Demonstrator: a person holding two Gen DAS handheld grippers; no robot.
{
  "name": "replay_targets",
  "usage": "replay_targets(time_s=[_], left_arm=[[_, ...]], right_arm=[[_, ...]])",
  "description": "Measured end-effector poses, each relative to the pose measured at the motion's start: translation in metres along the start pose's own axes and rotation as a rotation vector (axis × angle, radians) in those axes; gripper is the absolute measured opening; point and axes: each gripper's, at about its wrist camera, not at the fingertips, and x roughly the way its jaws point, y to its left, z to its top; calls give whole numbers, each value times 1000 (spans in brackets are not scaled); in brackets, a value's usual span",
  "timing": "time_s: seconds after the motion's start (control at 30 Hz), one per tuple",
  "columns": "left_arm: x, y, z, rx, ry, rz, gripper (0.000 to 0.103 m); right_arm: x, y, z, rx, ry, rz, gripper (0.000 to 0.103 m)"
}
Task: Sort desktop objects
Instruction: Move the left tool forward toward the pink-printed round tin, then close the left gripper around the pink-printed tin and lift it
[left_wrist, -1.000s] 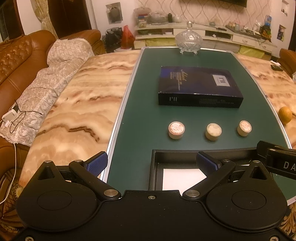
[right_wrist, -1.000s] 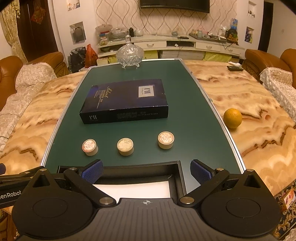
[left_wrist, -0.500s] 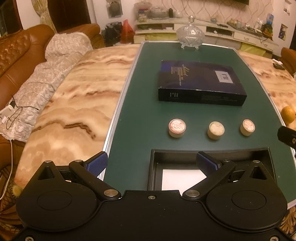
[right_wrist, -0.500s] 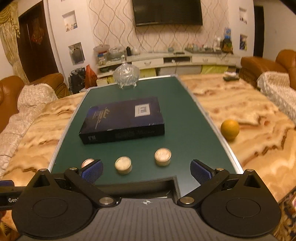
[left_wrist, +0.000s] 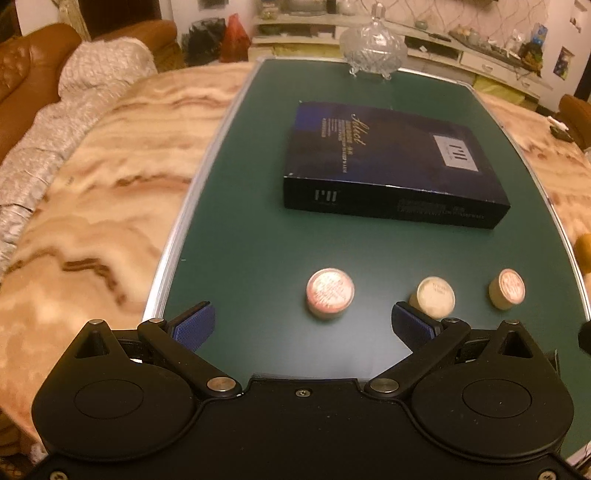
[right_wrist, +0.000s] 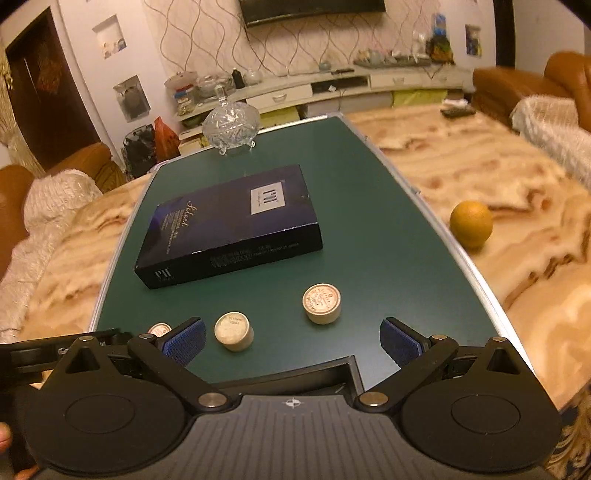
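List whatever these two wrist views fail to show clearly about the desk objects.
- Black tray: right wrist view shows only its far rim; the right gripper body covers the inside. Absent from the left wrist view.
- Leftmost round tin: right wrist view, half hidden by a blue fingertip.
- Orange: left wrist view, cut by the right edge.
- Tin labels: blurred, unreadable.

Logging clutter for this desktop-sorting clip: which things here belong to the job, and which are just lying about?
Job:
three small round lidded tins
flat dark blue rectangular box
black open tray
both open grippers

Lying about:
orange fruit
cut-glass lidded bowl
black remote control
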Motion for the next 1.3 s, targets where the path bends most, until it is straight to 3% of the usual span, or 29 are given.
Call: replay_targets(time_s=[0.33,0.7,0.97,1.13,1.3], left_arm=[[51,-7,6,-27,73,7,103],[69,-13,12,-9,74,20,102],[74,-14,13,-9,86,14,74],[77,-13,12,-9,94,14,65],[78,-13,12,-12,105,7,46]], right_arm=[[33,-12,-1,23,46,14,103],[48,-13,-4,18,37,5,103],[53,-15,-7,27,62,33,103],[50,-13,-7,8,34,-15,103],[50,-16,-7,15,29,-11,103]])
